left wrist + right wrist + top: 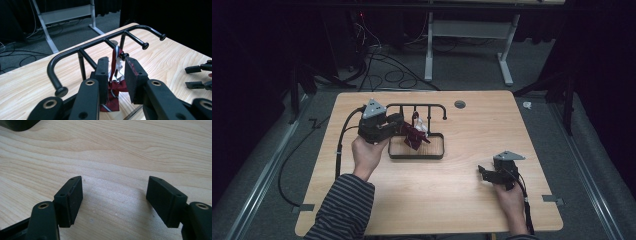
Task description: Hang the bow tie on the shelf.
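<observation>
If the left gripper [117, 77], its jaws apart around the red tie [115, 90], bumps it, the tie could slide off the rack [82, 48].

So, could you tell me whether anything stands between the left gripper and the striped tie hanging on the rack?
Nothing visible does: the left gripper has its jaws apart on either side of the dark red striped tie, which hangs from a peg of the black rack.

I can read no text, label, brand, number or sign anywhere from my station, not on the wooden table [452, 190], the black rack [82, 48], the striped cloth [115, 86] or either tool I am steering.
</observation>
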`<state>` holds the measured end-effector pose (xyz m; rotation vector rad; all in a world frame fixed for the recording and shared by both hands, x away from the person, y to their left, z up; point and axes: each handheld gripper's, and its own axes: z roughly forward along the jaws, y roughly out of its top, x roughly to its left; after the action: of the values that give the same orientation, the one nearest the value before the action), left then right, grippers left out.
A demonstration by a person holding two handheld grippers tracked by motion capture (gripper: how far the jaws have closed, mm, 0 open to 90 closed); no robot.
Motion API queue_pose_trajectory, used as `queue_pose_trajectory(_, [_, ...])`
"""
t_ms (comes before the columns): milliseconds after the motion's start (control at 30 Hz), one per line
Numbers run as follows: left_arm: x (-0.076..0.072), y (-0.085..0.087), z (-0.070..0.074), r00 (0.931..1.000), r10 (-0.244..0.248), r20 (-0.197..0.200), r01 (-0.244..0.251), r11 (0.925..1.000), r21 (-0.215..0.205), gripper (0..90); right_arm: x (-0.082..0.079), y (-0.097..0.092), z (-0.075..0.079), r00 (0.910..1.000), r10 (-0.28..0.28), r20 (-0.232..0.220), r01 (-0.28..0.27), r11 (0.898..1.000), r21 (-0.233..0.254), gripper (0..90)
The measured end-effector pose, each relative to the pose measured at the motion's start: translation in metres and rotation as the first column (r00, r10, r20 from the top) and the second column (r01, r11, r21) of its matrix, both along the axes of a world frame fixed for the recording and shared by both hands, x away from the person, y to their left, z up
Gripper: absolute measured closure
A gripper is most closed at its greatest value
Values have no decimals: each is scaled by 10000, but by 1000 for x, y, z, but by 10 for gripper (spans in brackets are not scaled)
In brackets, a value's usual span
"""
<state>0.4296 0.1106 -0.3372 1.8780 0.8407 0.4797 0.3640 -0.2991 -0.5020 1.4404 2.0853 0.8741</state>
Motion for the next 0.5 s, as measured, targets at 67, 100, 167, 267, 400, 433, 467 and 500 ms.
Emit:
queue_pose_trajectory(67, [-1,3,-1,10000,47,-21,-47,10000,-5,732,0,0,0,10000,-2,-1,2,10000,1,307])
queue_pose_trajectory(100, [-1,3,-1,10000,79,-18,-80,10000,-15,731,0,0,0,10000,0,1,0,10000,1,307])
queue_pose_trajectory(167, [-2,6,-1,9999,121,-14,-121,9999,-34,730,0,0,0,10000,-3,0,3,10000,-1,307])
queue_pose_trajectory(267, [-5,10,-1,9999,172,-4,-173,9998,-53,728,0,0,0,10000,-4,0,4,10000,1,307])
queue_pose_trajectory(400, [-6,15,-2,9997,245,-33,-245,9997,-74,723,0,0,0,10000,-5,0,5,10000,1,307])
queue_pose_trajectory(433, [-7,16,-2,9996,271,-33,-271,9996,-41,723,0,0,0,10000,-5,0,5,10000,1,307])
queue_pose_trajectory(467, [-7,17,-2,9996,287,-40,-288,9996,-32,723,0,0,0,10000,-4,-1,4,10000,0,307])
queue_pose_trajectory(500, [-8,18,-2,9995,304,-24,-305,9995,-66,722,0,0,0,10000,-3,0,3,10000,-2,307])
